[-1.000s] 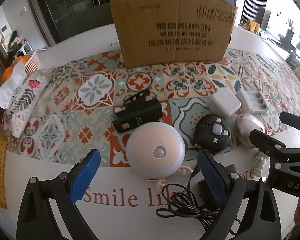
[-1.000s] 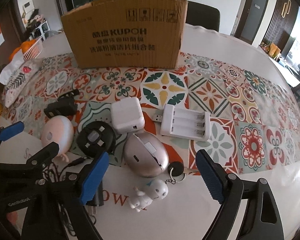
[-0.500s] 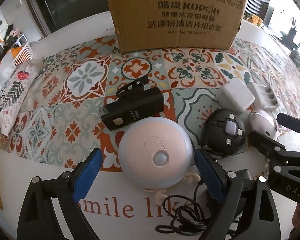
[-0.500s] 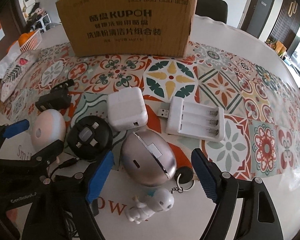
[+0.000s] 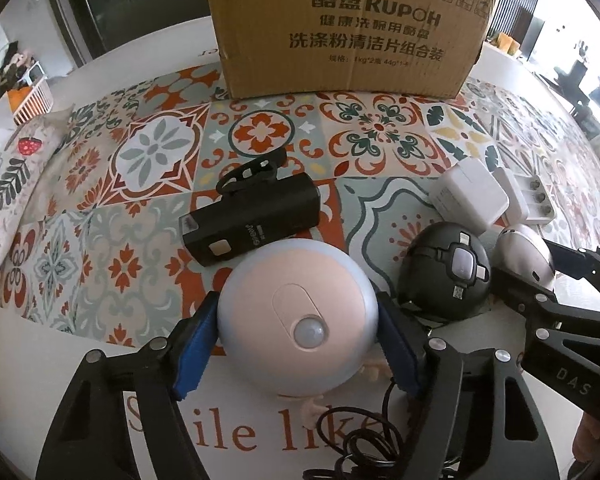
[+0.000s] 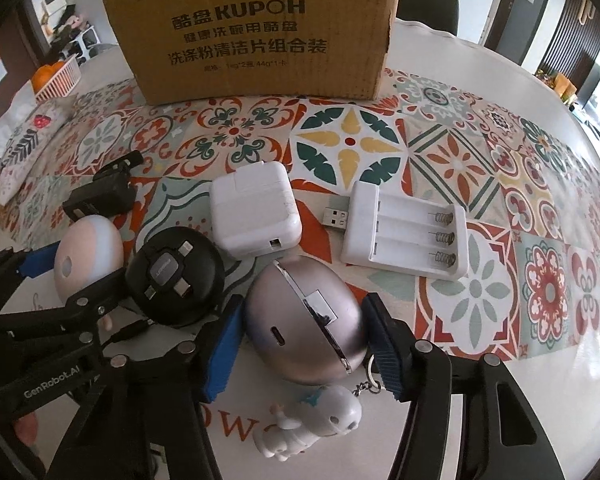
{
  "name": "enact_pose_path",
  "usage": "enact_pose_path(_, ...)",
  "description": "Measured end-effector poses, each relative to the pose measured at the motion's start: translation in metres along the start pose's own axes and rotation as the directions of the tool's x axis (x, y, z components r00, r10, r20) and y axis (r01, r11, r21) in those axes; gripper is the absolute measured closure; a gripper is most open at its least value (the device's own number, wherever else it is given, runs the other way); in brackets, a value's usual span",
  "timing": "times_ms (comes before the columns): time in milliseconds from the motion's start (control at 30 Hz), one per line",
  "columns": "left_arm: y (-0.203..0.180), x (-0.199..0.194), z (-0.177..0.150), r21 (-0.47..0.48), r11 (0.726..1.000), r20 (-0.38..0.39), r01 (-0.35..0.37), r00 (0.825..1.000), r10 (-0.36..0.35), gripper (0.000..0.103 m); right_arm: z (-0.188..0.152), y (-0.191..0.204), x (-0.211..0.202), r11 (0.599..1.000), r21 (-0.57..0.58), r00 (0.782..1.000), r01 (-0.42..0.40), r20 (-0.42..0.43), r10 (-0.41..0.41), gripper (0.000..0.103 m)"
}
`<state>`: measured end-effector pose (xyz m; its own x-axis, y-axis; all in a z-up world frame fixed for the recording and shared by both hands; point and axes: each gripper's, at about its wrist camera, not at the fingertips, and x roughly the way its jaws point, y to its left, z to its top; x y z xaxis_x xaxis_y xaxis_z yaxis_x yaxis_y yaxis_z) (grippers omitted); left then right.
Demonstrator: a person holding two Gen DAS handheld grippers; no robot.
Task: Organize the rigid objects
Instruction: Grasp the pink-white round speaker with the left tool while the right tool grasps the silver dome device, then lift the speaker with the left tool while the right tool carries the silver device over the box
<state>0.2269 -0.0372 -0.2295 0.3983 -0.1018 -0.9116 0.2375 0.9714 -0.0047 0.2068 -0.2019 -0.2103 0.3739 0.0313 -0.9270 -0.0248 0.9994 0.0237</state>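
Note:
A round pink night lamp (image 5: 284,296) lies at the edge of the patterned mat. My left gripper (image 5: 297,312) straddles it, its jaws closing, and both blue pads (image 5: 196,344) touch its sides. A silver egg-shaped case (image 6: 300,320) sits between the jaws of my right gripper (image 6: 303,312), which are also closing, with the pads (image 6: 382,344) against its flanks. A black round cable hub (image 6: 176,276) lies between the lamp and the egg. A cardboard box (image 6: 260,32) stands at the back.
A black bike light (image 5: 252,216) lies just behind the lamp. A white charger block (image 6: 256,208) and a white battery charger (image 6: 404,232) lie behind the egg. A white figurine keychain (image 6: 312,420) and a coiled black cable (image 5: 360,448) lie near the front.
Both grippers came down toward the table and narrowed. The left one closed in on the pink lamp and the right one on the silver egg.

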Motion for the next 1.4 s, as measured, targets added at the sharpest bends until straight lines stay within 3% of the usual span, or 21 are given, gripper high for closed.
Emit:
enact_pose_path(367, -0.003, -0.038, -0.003, 0.005, 1.000, 0.070, 0.018, 0.997, -0.019, 0.029, -0.007, 0.004, -0.030, 1.000, 0.012, 0.999, 0.007, 0.051, -0.007, 0.043)
enact_pose_path(700, 0.002, -0.085, -0.002, 0.000, 0.999, 0.177, 0.037, 0.984, -0.037, 0.029, -0.005, 0.009, -0.076, 0.999, 0.042, 0.987, -0.001, 0.163, -0.006, 0.043)
enact_pose_path(1000, 0.005, -0.118, 0.004, 0.017, 1.000, 0.266, 0.016, 0.964, -0.019, 0.029, -0.002, 0.017, -0.105, 0.999, 0.041, 0.970, -0.006, 0.242, -0.004, 0.043)
enact_pose_path(1400, 0.011, -0.149, 0.034, 0.029, 1.000, 0.393, -0.006, 0.920, -0.006, 0.029, 0.027, 0.021, -0.139, 0.999, 0.033, 0.927, 0.012, 0.374, -0.024, 0.043)
